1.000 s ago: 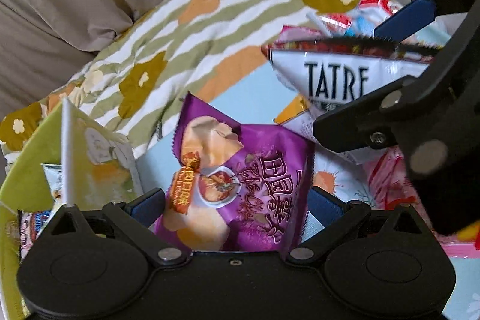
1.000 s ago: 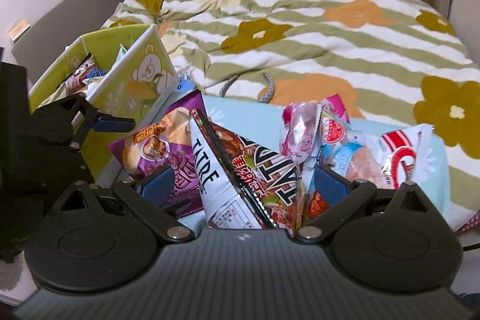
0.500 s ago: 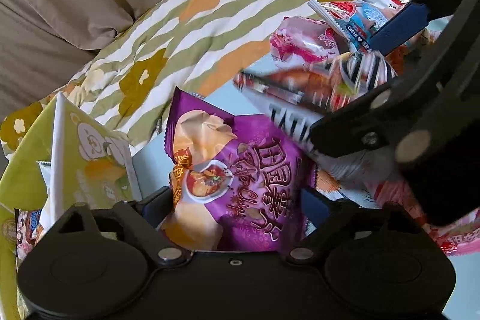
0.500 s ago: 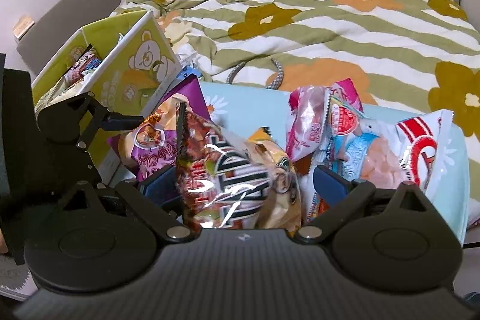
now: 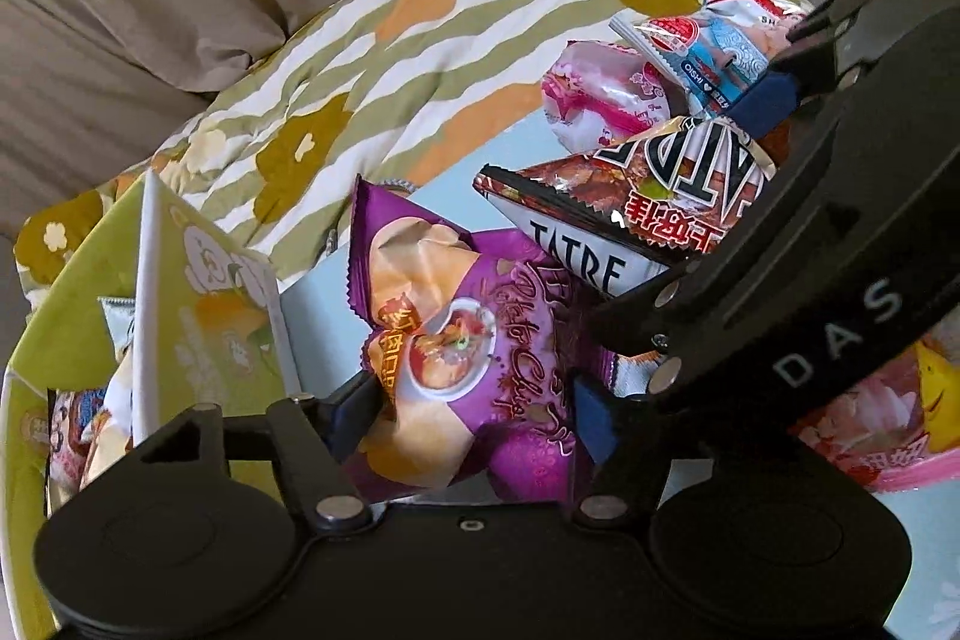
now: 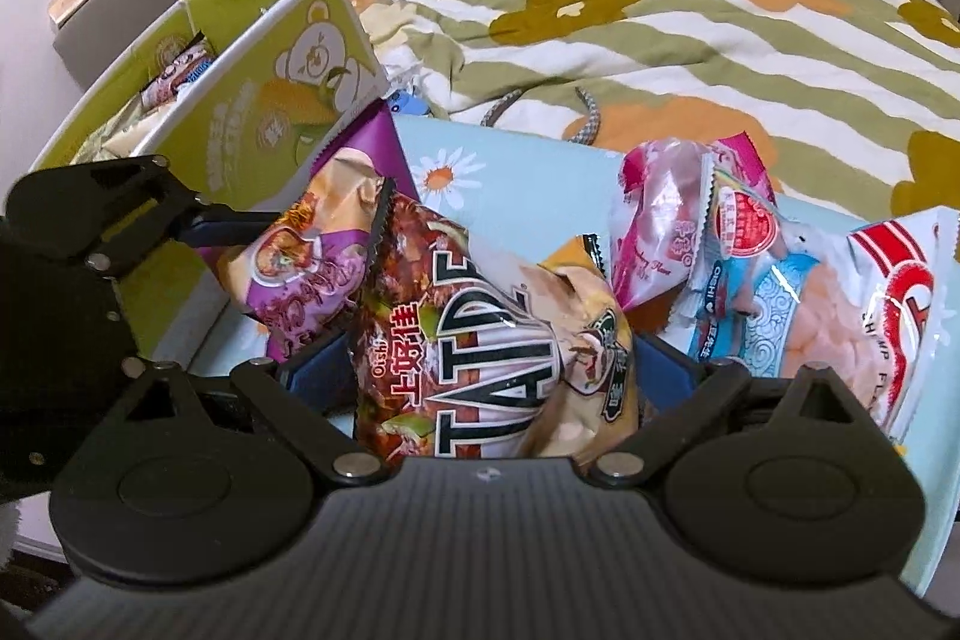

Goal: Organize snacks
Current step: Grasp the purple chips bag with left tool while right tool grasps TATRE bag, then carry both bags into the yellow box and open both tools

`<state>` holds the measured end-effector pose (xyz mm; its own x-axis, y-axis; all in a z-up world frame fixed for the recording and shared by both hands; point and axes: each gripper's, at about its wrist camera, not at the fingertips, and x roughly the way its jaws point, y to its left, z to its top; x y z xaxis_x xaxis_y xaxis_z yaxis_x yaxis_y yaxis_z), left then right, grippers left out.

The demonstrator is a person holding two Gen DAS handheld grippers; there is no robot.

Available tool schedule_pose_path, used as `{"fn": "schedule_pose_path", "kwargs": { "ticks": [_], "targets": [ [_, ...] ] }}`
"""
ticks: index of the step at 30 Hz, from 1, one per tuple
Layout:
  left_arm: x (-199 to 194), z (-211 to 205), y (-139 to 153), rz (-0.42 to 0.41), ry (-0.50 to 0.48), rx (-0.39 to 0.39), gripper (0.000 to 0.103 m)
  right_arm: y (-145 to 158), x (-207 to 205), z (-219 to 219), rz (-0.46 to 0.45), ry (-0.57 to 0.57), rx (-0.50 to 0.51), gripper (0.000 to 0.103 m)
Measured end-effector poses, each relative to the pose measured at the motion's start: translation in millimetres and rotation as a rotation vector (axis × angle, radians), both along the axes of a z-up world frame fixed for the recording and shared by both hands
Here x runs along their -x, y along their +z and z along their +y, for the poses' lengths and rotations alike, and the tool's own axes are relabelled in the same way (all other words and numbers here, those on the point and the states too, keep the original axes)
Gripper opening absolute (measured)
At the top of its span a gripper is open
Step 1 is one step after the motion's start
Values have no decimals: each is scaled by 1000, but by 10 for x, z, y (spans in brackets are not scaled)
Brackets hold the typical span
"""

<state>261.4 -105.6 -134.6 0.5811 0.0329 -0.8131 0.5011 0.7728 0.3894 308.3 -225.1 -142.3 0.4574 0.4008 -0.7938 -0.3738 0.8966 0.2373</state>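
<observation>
My left gripper (image 5: 474, 415) is shut on a purple potato-chip bag (image 5: 462, 346) and holds it just right of the green bear-print snack box (image 5: 198, 316). My right gripper (image 6: 489, 361) is shut on a brown and white "TATRE" chip bag (image 6: 480, 340), close beside the purple bag (image 6: 312, 250). The TATRE bag (image 5: 630, 220) also shows in the left wrist view, held by the right gripper (image 5: 780, 292). The green box (image 6: 252, 112) holds several packets.
Pink (image 6: 660, 220), blue (image 6: 756, 292) and red-white shrimp (image 6: 888, 316) snack bags lie on a light blue daisy-print surface (image 6: 510, 184). A striped floral duvet (image 6: 660, 22) and a grey cable (image 6: 588, 118) lie behind. Another pink packet (image 5: 864, 424) lies at the right.
The right gripper turned its TATRE bag so the front faces up and moved closer to the left gripper. The left gripper shifted slightly with the purple bag still held.
</observation>
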Motion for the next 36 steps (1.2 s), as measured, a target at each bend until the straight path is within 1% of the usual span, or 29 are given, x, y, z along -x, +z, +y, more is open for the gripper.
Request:
{"fn": "schedule_pose_path", "kwargs": {
  "ticks": [4,5,12,16,21,25,28,36],
  "targets": [
    [36,13,4,-2,18,0,71,-53,2,-15,17,1,-6,103],
    [47,16,9,-3,21,0,71,-67,4,-18,24,8,-6,98],
    [123,48,103,-23,40,17,70,-33,94,-65,16,0,-22,85],
    [194,51,200,-49,46,26,70,49,159,-93,-3,-19,-39,84],
    [309,67,404,-97,49,48,70,246,258,-136,-40,-41,-68,83],
    [416,100,608,-138,57,77,70,459,337,-172,-58,-76,-71,83],
    [491,144,782,-180,66,97,70,641,408,-216,-77,-100,-102,83],
    [757,387,1301,-274,127,191,70,1187,648,-216,-168,-143,-125,83]
  ]
}}
